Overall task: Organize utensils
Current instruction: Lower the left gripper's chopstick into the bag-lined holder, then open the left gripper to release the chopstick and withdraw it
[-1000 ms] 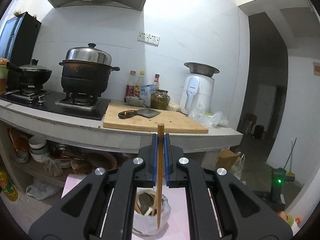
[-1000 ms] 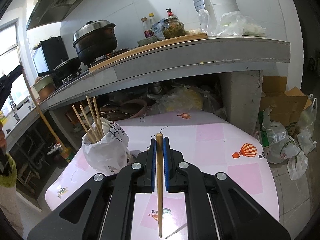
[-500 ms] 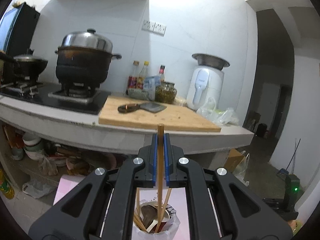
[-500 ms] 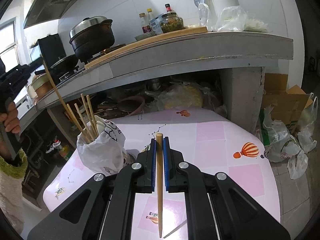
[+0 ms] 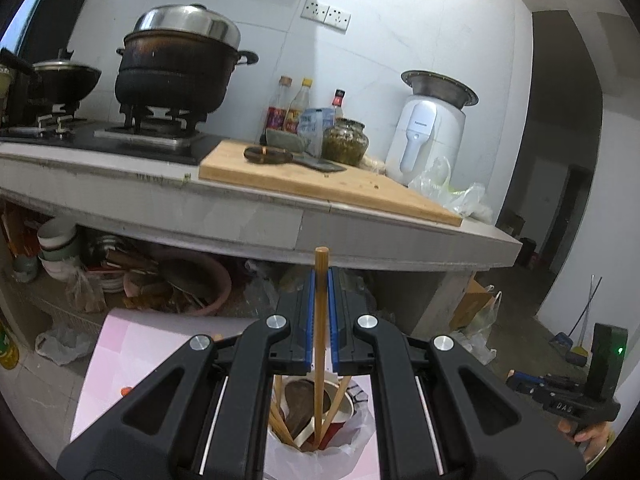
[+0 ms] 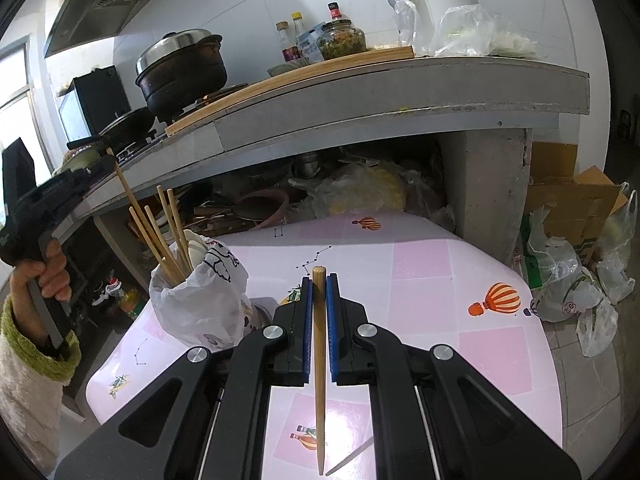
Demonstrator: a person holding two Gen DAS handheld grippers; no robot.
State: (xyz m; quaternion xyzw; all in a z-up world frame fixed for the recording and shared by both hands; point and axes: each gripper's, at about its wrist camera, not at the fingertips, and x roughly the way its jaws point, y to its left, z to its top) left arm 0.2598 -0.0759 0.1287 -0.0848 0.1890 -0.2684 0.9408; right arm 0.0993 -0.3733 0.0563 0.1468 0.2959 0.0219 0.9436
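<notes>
Lowering chopstick (image 5: pixel 320 344) into bag-lined cup (image 5: pixel 316 420) is step in hand, by my reading. Left gripper (image 5: pixel 320 276) clamped on it, stick upright, tip inside cup rim among other chopsticks (image 5: pixel 280 424) and spoon (image 5: pixel 298 400). Advice: keep stick vertical, sink tip past spoon, release only once it leans on cup wall. Right gripper (image 6: pixel 319 284) clamped on second chopstick (image 6: pixel 319 380), above pink table (image 6: pixel 440 280), beside cup; hold clear until left withdraws.
</notes>
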